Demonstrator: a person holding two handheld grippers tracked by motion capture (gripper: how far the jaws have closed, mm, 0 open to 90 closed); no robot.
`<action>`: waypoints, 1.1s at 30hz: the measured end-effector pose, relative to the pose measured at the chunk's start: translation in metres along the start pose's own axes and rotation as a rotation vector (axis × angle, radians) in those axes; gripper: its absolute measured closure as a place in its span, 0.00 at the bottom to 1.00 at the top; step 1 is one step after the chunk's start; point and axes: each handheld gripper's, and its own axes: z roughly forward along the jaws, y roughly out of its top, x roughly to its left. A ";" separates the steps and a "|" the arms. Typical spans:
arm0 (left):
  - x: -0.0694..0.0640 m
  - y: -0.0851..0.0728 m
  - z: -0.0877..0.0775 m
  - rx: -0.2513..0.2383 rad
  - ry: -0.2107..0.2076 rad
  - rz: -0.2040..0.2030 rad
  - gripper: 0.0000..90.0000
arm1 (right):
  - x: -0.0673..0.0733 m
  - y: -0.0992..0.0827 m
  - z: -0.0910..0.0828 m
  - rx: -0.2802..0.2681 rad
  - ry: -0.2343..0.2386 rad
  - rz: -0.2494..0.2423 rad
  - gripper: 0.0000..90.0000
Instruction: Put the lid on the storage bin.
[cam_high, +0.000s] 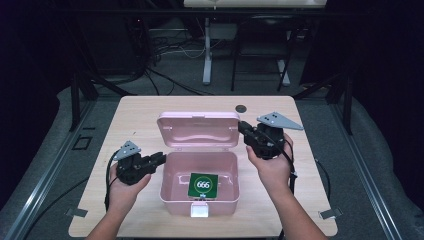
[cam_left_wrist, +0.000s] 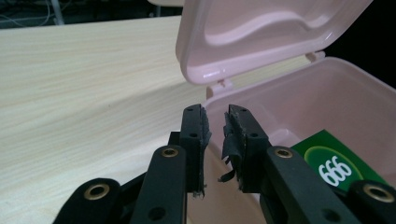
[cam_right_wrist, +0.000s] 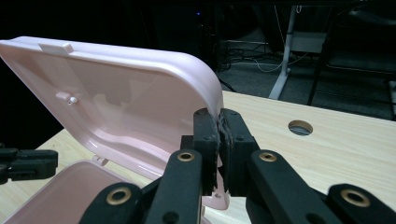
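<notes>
A pink plastic box (cam_high: 172, 197) stands open at the middle of the wooden table, its lid (cam_high: 198, 131) raised at the back. Inside lies a green card (cam_high: 203, 185) marked 666, which also shows in the left gripper view (cam_left_wrist: 336, 163). My right gripper (cam_high: 242, 126) is shut on the lid's right edge, and its pads pinch the lid (cam_right_wrist: 116, 107) close up, (cam_right_wrist: 219, 128). My left gripper (cam_high: 161, 158) is at the box's left rear corner. Its jaws (cam_left_wrist: 215, 123) stand slightly apart, with the box's rim (cam_left_wrist: 212, 105) just beyond the gap and no pad pressing on it.
A round cable hole (cam_high: 241, 108) sits in the table behind the lid, to the right. Bare wood (cam_high: 135, 120) lies left and right of the box. Desk legs (cam_high: 207, 55) and cables stand on the dark floor beyond the table's far edge.
</notes>
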 end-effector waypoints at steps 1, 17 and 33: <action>-0.001 0.004 -0.003 -0.011 0.000 0.008 0.84 | 0.000 -0.001 -0.001 -0.002 0.001 0.002 0.95; -0.010 0.048 -0.026 -0.092 0.043 0.083 0.72 | 0.001 -0.009 -0.008 -0.030 0.027 0.053 0.95; -0.020 0.084 -0.027 -0.152 0.053 0.103 0.80 | -0.002 -0.013 -0.009 -0.045 0.050 0.083 0.95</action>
